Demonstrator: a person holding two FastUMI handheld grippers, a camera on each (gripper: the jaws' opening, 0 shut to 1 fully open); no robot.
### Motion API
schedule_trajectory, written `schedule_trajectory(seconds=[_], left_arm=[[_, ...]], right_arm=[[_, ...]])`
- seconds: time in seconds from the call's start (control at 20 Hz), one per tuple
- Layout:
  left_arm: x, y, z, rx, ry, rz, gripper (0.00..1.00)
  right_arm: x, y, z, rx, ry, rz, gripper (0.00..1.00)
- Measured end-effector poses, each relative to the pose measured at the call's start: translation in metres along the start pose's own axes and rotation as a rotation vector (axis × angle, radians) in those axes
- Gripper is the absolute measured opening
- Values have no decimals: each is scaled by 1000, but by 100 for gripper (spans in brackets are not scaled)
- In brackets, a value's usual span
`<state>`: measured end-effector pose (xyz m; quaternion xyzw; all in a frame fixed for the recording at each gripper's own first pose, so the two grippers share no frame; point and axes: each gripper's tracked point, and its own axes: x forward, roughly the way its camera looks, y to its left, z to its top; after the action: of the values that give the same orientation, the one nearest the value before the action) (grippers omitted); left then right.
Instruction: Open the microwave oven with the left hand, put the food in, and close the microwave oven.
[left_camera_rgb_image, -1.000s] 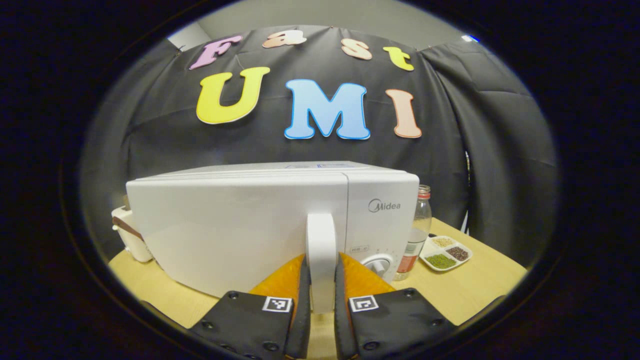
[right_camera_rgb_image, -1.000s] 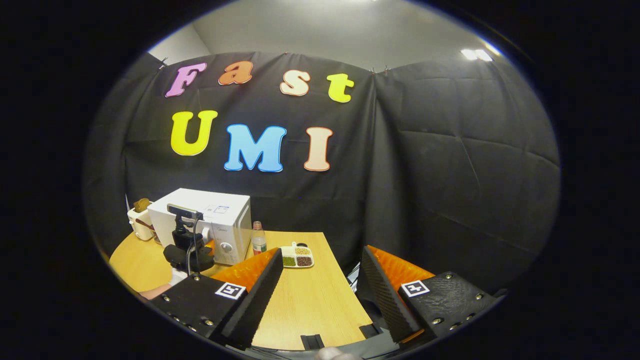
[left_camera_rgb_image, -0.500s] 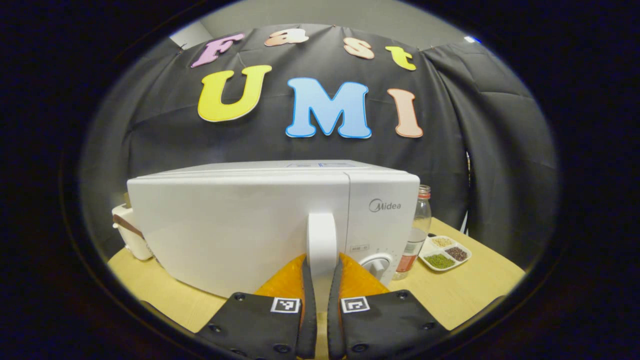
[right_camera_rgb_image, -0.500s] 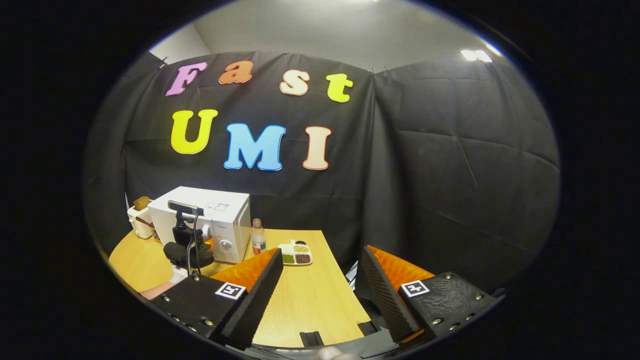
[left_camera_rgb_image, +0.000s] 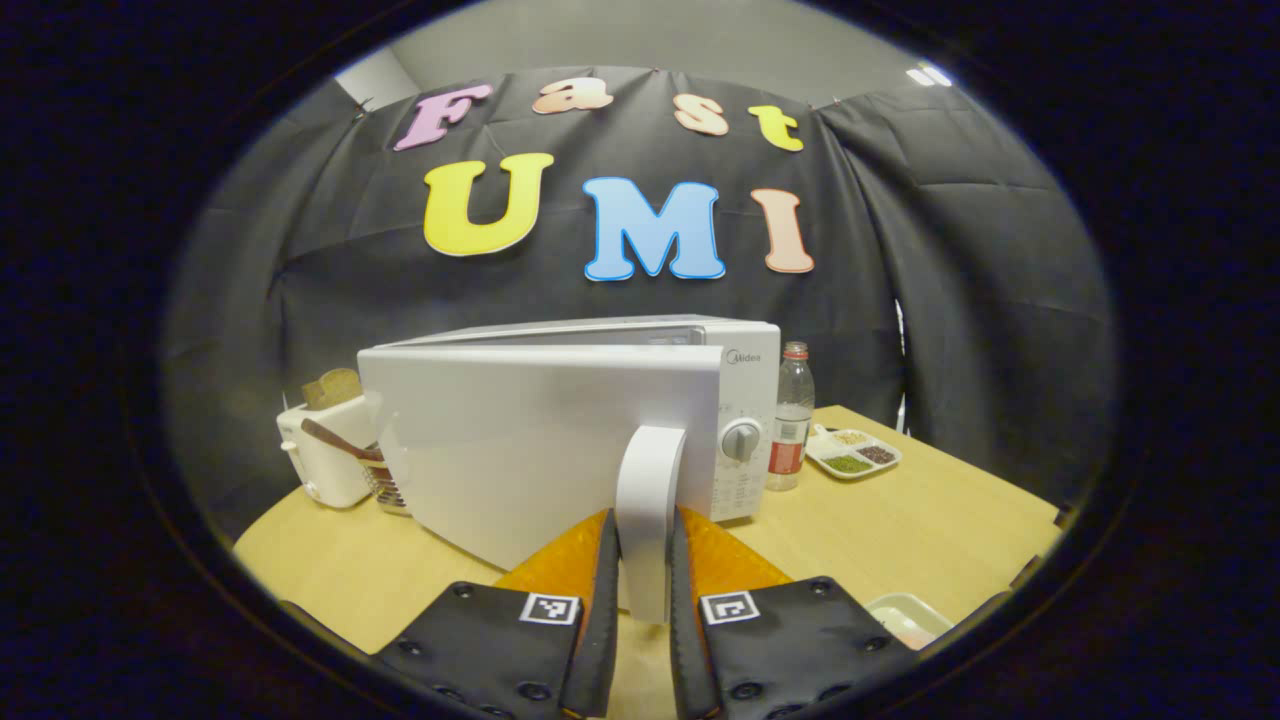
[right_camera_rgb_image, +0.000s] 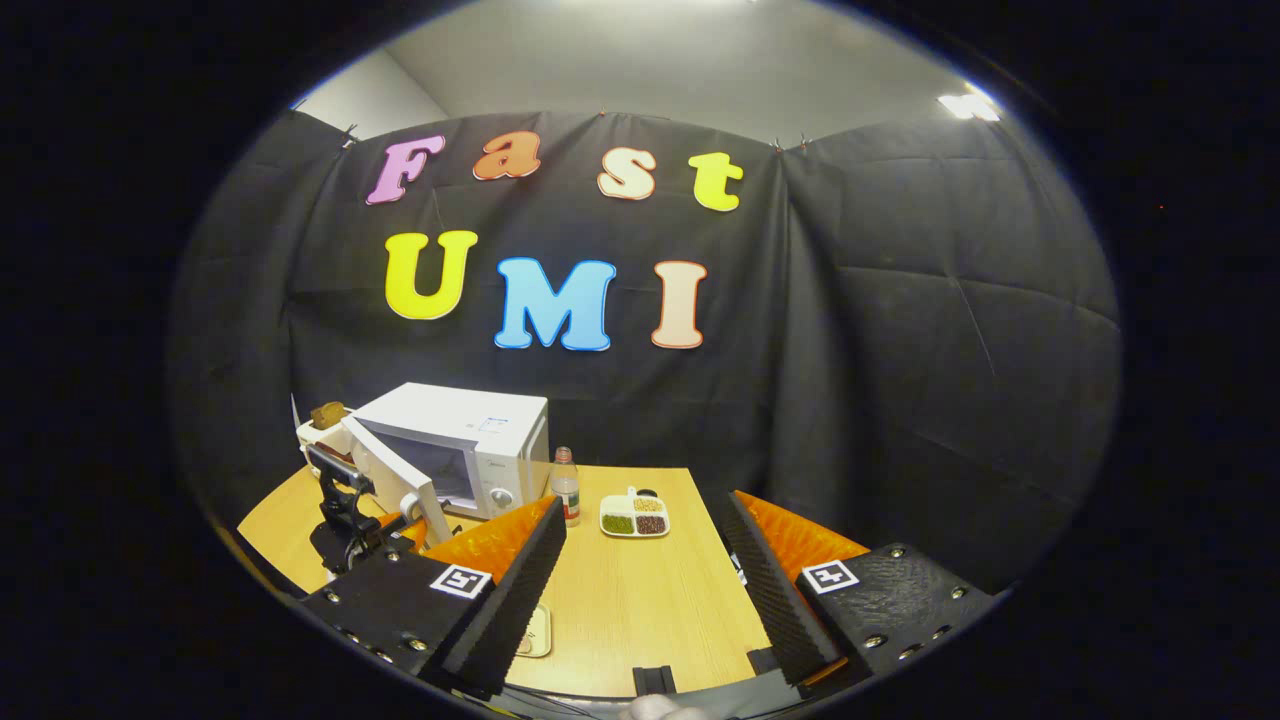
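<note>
The left tongs (left_camera_rgb_image: 645, 590) are clamped on the white door handle (left_camera_rgb_image: 648, 500) of the microwave oven (left_camera_rgb_image: 560, 420), one pad on each side of it. The door (right_camera_rgb_image: 395, 480) stands partly swung out from the oven body, with the dark cavity showing behind it in the right gripper view.

The step in hand looks to be the door opening. To do it well, keep the grip firm but let the tongs follow the door's arc round its hinge, on the far side of the door from the handle. A straight pull back would twist the handle between the pads or drag the oven across the tabletop (left_camera_rgb_image: 900, 520). Carry the swing on until the cavity is wide enough for a clear entry.

The right tongs (right_camera_rgb_image: 640, 580) hang with fingers wide apart and nothing between them, well back from the oven. A pale tray (right_camera_rgb_image: 535, 630) lies on the tabletop just below their left finger, also seen at (left_camera_rgb_image: 905, 615). It may be the food, though it is too cropped to be sure.
</note>
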<state>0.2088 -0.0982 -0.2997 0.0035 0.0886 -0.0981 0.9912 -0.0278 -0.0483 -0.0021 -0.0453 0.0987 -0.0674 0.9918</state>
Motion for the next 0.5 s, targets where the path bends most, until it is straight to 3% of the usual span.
schedule_trajectory(seconds=[0.1, 0.2, 0.35, 0.4, 0.5], left_arm=[[-3, 20, -1, 44, -10, 52, 62], [-5, 19, -1, 51, 0, 42, 100], [-16, 27, -4, 49, 1, 63, 100], [-21, 30, -6, 41, 1, 69, 95], [-35, 38, -11, 32, 7, 74, 100]], right_arm=[[-3, 12, 1, -10, -3, 33, 97], [-6, 17, 4, -20, -10, 45, 97], [-12, 24, 5, -8, -12, 64, 97], [-11, 24, 3, -11, -10, 68, 97], [-13, 28, 0, -16, -1, 80, 97]])
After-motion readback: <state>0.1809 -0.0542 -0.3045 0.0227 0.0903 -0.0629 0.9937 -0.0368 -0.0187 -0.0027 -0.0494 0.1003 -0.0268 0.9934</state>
